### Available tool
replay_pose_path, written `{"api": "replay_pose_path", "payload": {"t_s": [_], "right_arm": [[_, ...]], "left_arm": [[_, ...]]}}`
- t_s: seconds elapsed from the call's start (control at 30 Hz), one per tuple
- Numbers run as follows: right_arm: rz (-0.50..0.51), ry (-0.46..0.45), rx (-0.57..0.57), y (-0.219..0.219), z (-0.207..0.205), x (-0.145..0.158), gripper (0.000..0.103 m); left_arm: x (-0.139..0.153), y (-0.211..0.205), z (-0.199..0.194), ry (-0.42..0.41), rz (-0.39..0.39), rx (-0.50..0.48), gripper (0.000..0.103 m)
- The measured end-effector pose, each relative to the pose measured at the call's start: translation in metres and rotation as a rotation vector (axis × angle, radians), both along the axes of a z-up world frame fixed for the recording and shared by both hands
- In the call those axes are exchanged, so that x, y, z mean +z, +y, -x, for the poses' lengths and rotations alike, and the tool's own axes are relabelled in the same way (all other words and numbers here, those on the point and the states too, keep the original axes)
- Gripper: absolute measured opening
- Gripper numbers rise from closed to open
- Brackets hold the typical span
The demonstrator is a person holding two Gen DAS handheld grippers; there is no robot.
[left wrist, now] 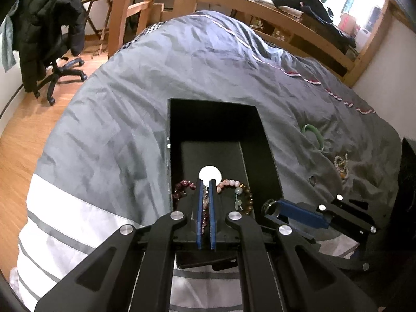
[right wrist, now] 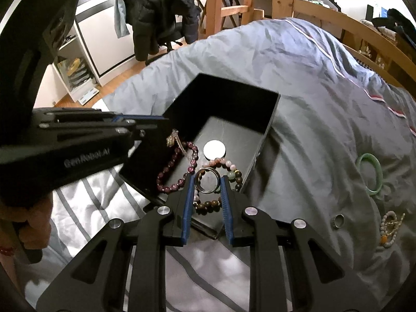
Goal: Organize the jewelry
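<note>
A black open box [left wrist: 213, 103] [right wrist: 234, 84] lies on the grey bedcover. It holds a purple bead bracelet [right wrist: 170, 174], a pink bead bracelet [left wrist: 231, 183], a brown bead bracelet [right wrist: 208, 204] and a white disc [right wrist: 214, 149]. My left gripper [left wrist: 206, 182] [right wrist: 163, 127] is shut on a small pale pendant [left wrist: 206, 201] [right wrist: 173, 138], which hangs over the box's near left corner. My right gripper [right wrist: 208, 179] [left wrist: 267, 208] is shut on a metal ring [right wrist: 208, 180] [left wrist: 269, 205], held over the box's near end.
On the bedcover right of the box lie a green bangle [right wrist: 370, 174] [left wrist: 314, 132], a small ring [right wrist: 338, 219] and a pale beaded bracelet [right wrist: 390, 227] [left wrist: 342, 163]. A hand [right wrist: 33, 223] grips the left tool. An office chair [left wrist: 52, 41] with coats stands beyond the bed.
</note>
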State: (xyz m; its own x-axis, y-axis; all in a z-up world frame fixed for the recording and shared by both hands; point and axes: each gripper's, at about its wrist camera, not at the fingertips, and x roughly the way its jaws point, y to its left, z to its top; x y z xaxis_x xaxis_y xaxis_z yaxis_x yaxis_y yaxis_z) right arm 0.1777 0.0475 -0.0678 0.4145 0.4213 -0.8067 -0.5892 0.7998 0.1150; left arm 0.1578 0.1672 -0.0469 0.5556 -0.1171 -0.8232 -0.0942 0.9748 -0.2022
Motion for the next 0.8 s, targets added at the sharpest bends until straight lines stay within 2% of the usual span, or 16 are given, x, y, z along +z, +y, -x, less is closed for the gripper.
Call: {"api": "replay_pose_path", "payload": {"t_s": [0.07, 0.1, 0.13, 0.17, 0.2, 0.23, 0.43, 0.5, 0.67, 0.8], "right_arm": [[0.001, -0.012, -0.005, -0.003, 0.001, -0.001, 0.033], [-0.011, -0.017, -0.003, -0.004, 0.002, 0.001, 0.036], [-0.015, -0.032, -0.012, -0.007, 0.004, 0.003, 0.055], [-0.02, -0.058, -0.027, -0.01, 0.005, 0.006, 0.076], [-0.041, -0.09, -0.038, -0.014, 0.007, 0.011, 0.084], [-0.05, -0.098, -0.042, -0.016, 0.007, 0.013, 0.092], [-0.047, -0.13, -0.135, -0.045, 0.002, 0.024, 0.093], [-0.039, -0.128, -0.184, -0.066, 0.001, 0.023, 0.093], [-0.004, -0.106, -0.274, -0.117, 0.002, 0.012, 0.093], [0.016, -0.099, -0.318, -0.151, 0.008, 0.007, 0.093]], "left_arm": [[-0.001, 0.004, 0.0, 0.004, 0.004, 0.019, 0.008], [-0.001, 0.005, 0.0, 0.002, 0.006, 0.024, 0.018], [0.001, 0.006, 0.001, -0.006, 0.002, 0.036, 0.03], [0.003, 0.006, 0.001, -0.019, -0.005, 0.046, 0.053], [0.007, 0.006, 0.004, -0.045, -0.016, 0.053, 0.068], [0.01, 0.006, 0.006, -0.061, -0.022, 0.056, 0.07], [0.019, 0.004, 0.008, -0.109, -0.004, 0.048, 0.074], [0.021, 0.0, 0.008, -0.129, -0.004, 0.035, 0.083], [0.031, -0.029, 0.009, -0.199, -0.01, -0.035, 0.085], [0.03, -0.065, 0.006, -0.239, 0.04, -0.087, 0.085]]}}
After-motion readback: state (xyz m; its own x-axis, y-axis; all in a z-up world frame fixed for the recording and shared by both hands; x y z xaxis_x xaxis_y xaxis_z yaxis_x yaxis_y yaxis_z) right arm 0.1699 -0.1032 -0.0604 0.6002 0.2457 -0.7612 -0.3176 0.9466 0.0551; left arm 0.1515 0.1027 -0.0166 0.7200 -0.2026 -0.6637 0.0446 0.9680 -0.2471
